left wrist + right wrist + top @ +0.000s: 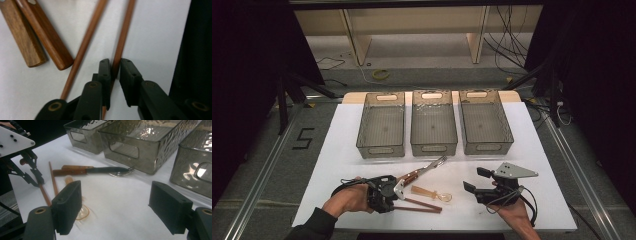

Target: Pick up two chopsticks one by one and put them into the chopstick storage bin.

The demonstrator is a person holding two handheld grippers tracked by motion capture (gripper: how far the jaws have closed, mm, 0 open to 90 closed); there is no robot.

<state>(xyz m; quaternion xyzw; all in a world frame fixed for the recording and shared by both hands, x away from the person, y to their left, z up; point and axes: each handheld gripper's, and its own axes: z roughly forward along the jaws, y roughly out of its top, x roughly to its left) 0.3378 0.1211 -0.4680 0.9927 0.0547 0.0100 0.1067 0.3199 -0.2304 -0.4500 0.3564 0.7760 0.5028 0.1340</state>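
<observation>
Clenched on one chopstick [121, 42], my left gripper [115, 68] pinches it near its end, low on the white table [522, 165] before three bins [433, 131]. My right gripper [116, 206] hangs released. I judge the stick light, stiff, slippery; a mid-length hold would balance better.

Three smoked translucent bins in row at far side of white table [342, 150]: left bin [381, 125], middle bin [434, 122], right bin [485, 121], each with cut-out handles. Wood-handled knife [412, 176] and fork [122, 173] lie together, just in front of middle bin. Amber plastic spoon [432, 193] nearer front edge. Cables on floor [507, 45] beyond table.
</observation>
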